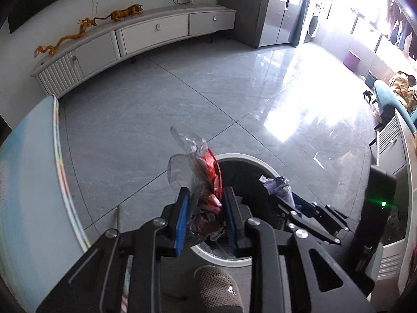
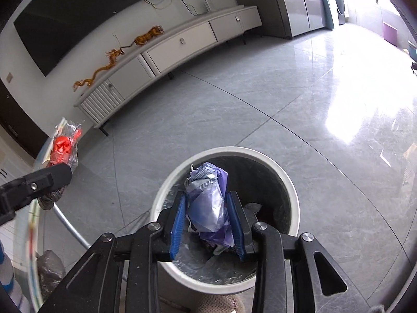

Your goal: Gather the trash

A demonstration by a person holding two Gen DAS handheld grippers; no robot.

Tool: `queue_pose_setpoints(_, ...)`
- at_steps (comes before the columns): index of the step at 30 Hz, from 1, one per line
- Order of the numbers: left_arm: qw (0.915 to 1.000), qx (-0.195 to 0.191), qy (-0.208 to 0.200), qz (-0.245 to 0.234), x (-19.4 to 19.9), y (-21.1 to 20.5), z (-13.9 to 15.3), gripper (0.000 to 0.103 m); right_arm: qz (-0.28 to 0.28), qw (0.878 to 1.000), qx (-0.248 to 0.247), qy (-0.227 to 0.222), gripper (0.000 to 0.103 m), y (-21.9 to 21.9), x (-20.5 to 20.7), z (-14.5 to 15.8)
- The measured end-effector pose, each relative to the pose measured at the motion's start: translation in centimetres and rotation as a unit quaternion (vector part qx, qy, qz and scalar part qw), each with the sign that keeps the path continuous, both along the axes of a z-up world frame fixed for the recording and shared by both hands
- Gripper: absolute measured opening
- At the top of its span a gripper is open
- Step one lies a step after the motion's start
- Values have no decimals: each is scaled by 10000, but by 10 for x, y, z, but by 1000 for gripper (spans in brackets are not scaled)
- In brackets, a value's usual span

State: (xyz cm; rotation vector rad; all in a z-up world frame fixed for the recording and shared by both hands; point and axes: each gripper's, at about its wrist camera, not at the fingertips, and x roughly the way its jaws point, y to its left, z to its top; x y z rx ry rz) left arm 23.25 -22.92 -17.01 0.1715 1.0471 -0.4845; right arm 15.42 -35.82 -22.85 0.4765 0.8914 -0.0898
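My left gripper [image 1: 207,195] is shut on a crumpled clear and red wrapper [image 1: 206,182], held at the left rim of a round white trash bin [image 1: 250,160] on the floor. My right gripper [image 2: 207,198] is shut on a crumpled purple and clear plastic bag [image 2: 209,200], held directly over the open bin [image 2: 292,190], which has a dark liner and some trash inside. The right gripper with the purple bag [image 1: 278,186] also shows in the left wrist view, and the left gripper with the red wrapper [image 2: 63,147] shows at the left of the right wrist view.
A round light table edge [image 1: 56,156] lies to the left. A long white TV cabinet [image 1: 146,36] with golden figurines stands along the far wall. A white cabinet [image 1: 396,140] is at the right. My slipper [image 1: 217,289] is below the bin. The grey tile floor has bright glare at the right.
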Motion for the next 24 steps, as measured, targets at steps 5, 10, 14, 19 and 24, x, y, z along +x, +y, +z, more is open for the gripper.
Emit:
queue_pose_setpoints(5,9985,-381,382,89,19,-6,-13,48,-59,9994,-241,230,52,-7,2,-18)
queue_pose_setpoints(10,9981,-460,405,89,18,-5,-10,48,-180,9990,-278,292,61,-12,0,-17)
queue_pose_setpoints(14,9983,-488,243,201,8,12,6,55,-205,9989,-367,219,67,-10,-9,-1)
queue_pose_setpoints(19,9980,-372,-245,446,-15,44,35,57,-88,9987,-508,-15,74,13,-21,32)
queue_pose_setpoints(24,9928,-57,-924,757,-52,93,67,57,172,9973,-627,-339,77,52,-37,71)
